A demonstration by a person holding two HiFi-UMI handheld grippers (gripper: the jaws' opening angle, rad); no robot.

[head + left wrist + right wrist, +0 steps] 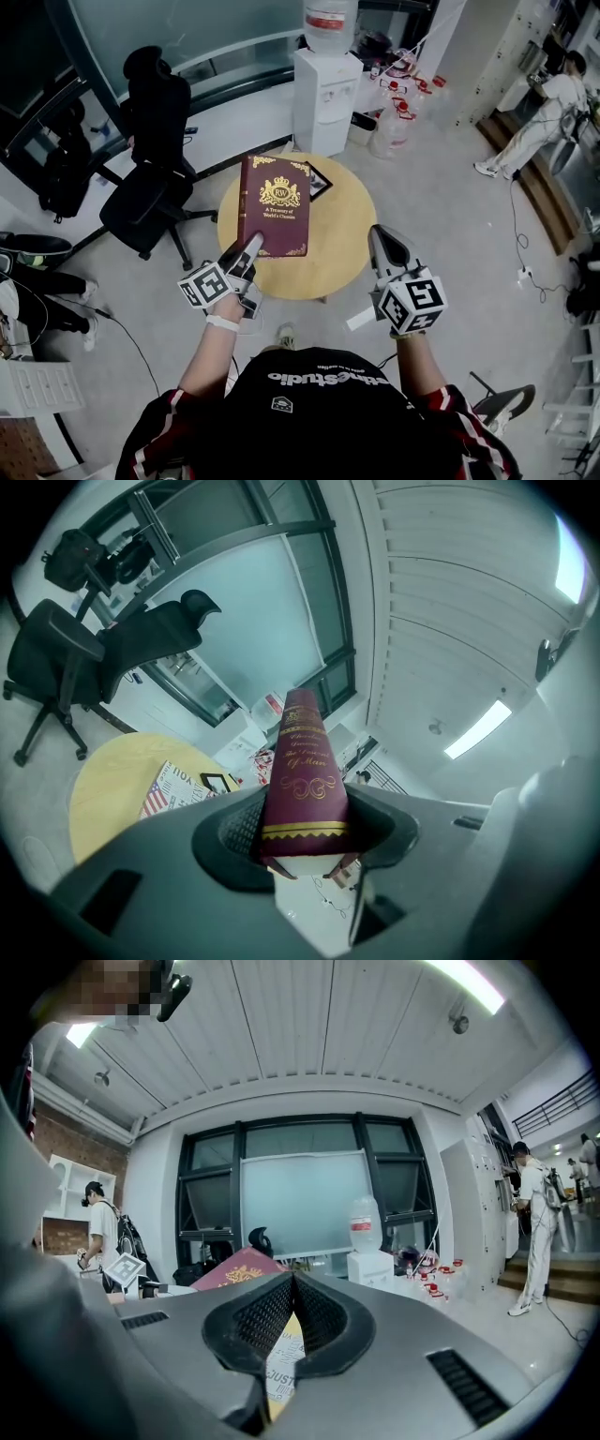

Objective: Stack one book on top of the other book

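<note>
A maroon hardcover book with gold lettering hangs flat over the round yellow table. My left gripper is shut on its near bottom corner. In the left gripper view its spine stands between the jaws of that gripper, pressed from both sides. A second book with a flag-print cover lies on the table, mostly hidden under the maroon one. My right gripper hovers at the table's near right edge, shut and empty. The maroon book shows to its left.
A black office chair stands left of the table. A white water dispenser is behind it. A person stands far right by wooden steps, and another person is seen at the left of the right gripper view.
</note>
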